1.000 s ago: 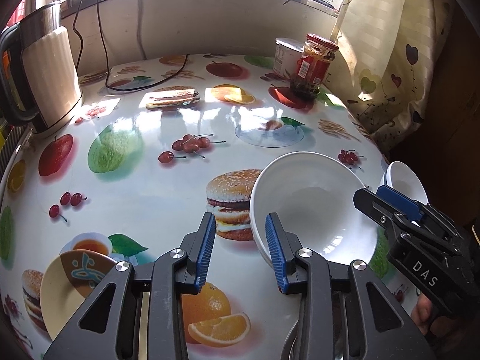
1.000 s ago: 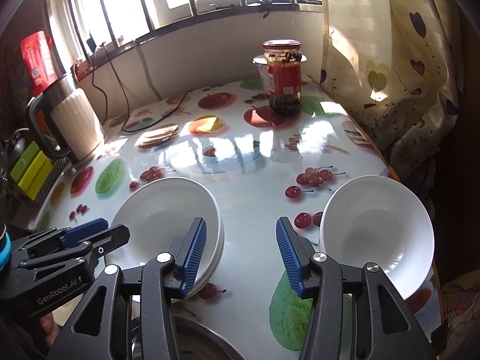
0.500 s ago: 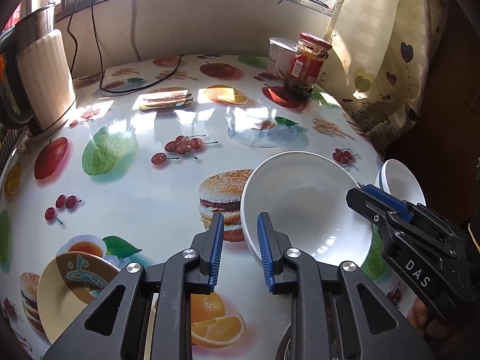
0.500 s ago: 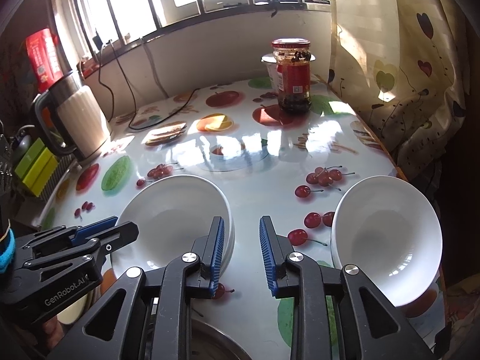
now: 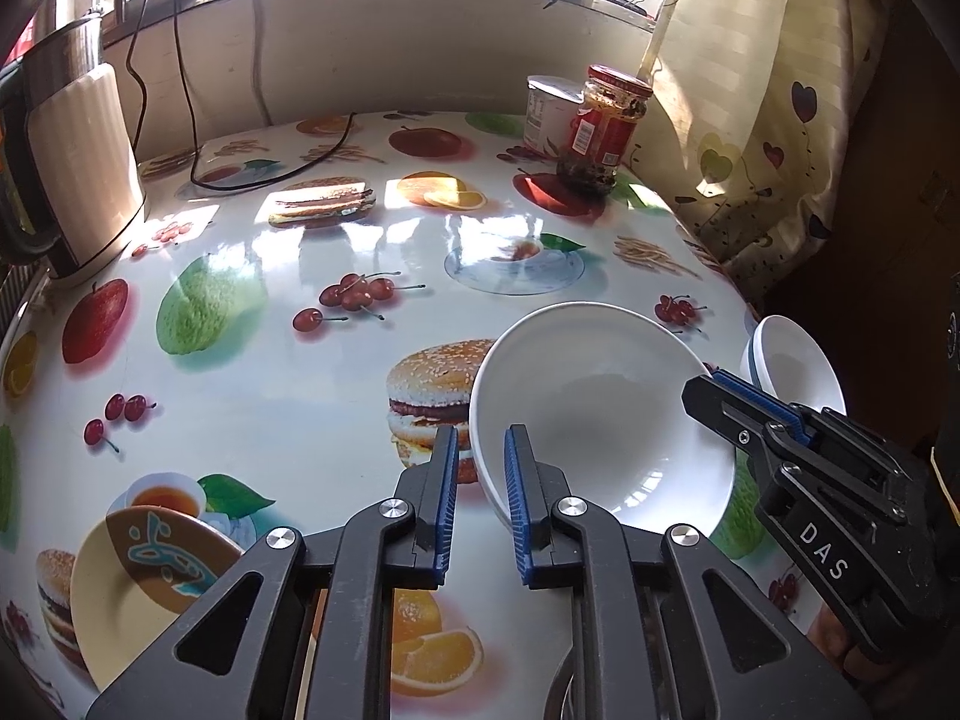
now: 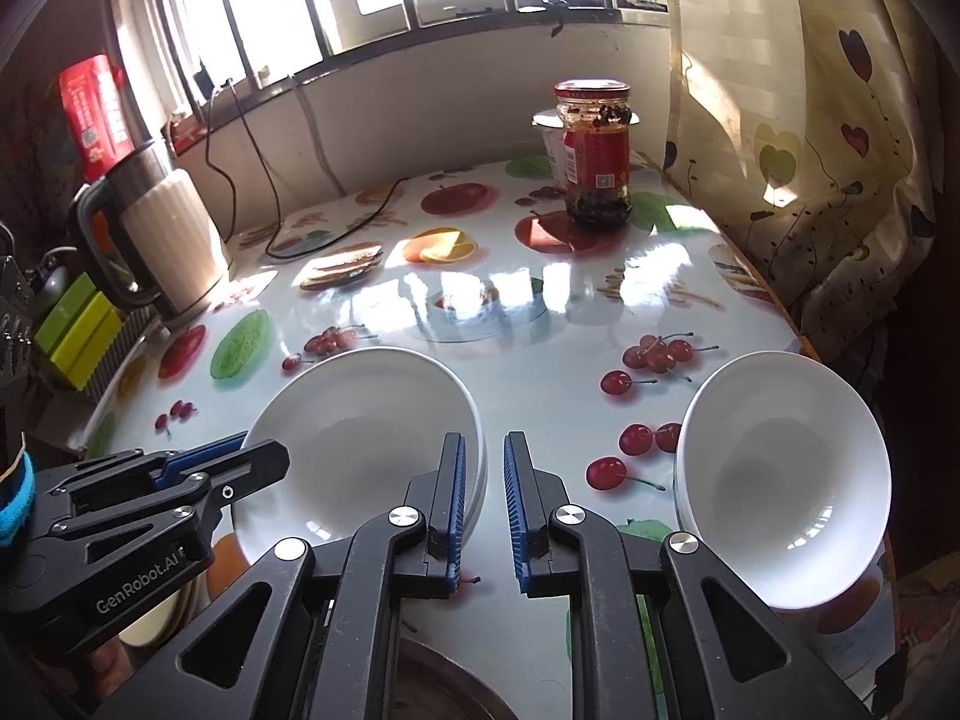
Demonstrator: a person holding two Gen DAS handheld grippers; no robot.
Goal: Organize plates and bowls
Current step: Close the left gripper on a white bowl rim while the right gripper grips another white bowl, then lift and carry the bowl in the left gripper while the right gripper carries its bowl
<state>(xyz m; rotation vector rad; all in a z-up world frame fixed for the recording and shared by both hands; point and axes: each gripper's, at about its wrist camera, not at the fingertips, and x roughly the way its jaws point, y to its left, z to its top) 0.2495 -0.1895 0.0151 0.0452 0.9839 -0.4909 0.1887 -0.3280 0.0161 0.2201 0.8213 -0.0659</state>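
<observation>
A white bowl (image 5: 600, 420) (image 6: 360, 420) sits on the fruit-print table (image 5: 300, 360), and a second rim seems to lie under it. My left gripper (image 5: 480, 468) straddles its left rim. Its jaws are closing, with the pads at the rim. My right gripper (image 6: 483, 474) is shut on the opposite rim and shows in the left wrist view as the right gripper (image 5: 708, 381). Another white bowl (image 6: 786, 480) (image 5: 792, 360) stands by the right table edge. A beige plate with a brown and blue pattern (image 5: 144, 576) lies at the near left.
A kettle (image 6: 162, 240) stands at the far left with a black cable (image 5: 198, 138) behind it. A red-lidded jar (image 6: 597, 156) and a white cup (image 5: 549, 108) stand at the back. A curtain (image 6: 810, 150) hangs on the right. A metal rim (image 6: 444, 684) lies below the grippers.
Both grippers' jaws have narrowed from wide apart to close around opposite rims of the white bowl. Neither hand has shifted, and the bowl stays in place.
</observation>
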